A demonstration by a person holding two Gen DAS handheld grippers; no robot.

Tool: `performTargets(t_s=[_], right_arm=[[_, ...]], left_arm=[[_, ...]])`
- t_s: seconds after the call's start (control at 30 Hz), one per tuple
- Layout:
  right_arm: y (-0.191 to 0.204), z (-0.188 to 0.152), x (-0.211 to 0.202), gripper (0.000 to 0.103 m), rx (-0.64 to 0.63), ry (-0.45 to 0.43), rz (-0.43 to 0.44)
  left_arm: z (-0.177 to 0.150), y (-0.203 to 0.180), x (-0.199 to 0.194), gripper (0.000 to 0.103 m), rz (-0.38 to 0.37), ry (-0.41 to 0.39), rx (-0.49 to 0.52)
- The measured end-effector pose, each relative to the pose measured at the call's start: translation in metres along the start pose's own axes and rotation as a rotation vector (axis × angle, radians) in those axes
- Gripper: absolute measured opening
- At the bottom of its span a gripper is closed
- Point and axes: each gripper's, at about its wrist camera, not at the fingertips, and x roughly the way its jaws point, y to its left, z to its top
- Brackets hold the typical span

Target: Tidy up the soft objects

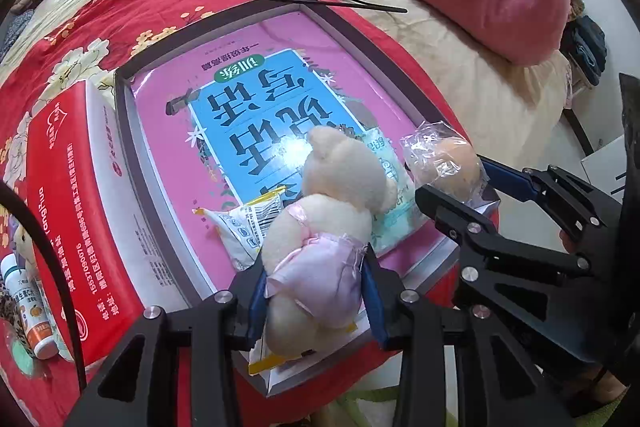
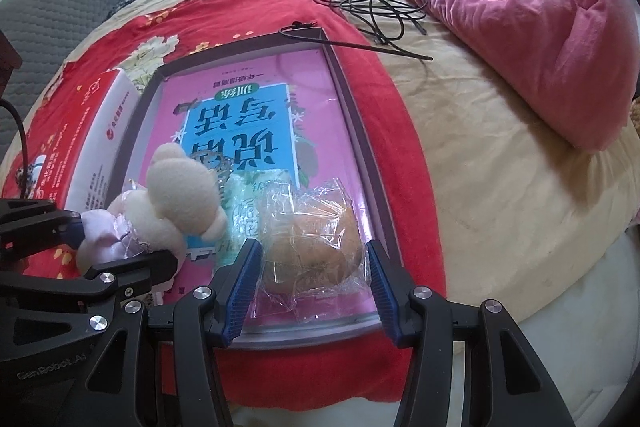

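Observation:
A cream plush bear in a lilac dress (image 1: 320,227) is held between the blue pads of my left gripper (image 1: 314,291), over the near end of a shallow grey-rimmed box (image 1: 124,131) lined with a pink and blue book cover. It also shows in the right wrist view (image 2: 176,211). My right gripper (image 2: 312,275) is around a bun in clear plastic wrap (image 2: 312,235), its pads at both sides of the wrap; the bun also shows in the left wrist view (image 1: 444,163). A pale green packet (image 2: 244,207) and a white and yellow snack packet (image 1: 240,227) lie in the box.
A red and white carton (image 1: 80,207) stands left of the box on a red floral cloth (image 1: 120,11). Small bottles (image 1: 28,307) lie at the far left. Black cables (image 2: 376,7) and a pink duvet (image 2: 540,27) lie on the bed beyond.

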Motion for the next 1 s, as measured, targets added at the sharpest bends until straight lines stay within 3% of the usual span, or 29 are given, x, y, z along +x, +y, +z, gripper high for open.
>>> performTargets(t_s=[0.6, 1.0], right_arm=[[-0.001, -0.007, 0.0, 0.057, -0.018, 0.002, -0.048], [-0.011, -0.008, -0.03, 0.063, -0.008, -0.048, -0.081]], left_arm=[[0.002, -0.004, 0.004, 0.041, -0.005, 0.011, 0.0], [0.006, -0.006, 0.007, 0.043, -0.022, 0.025, 0.007]])
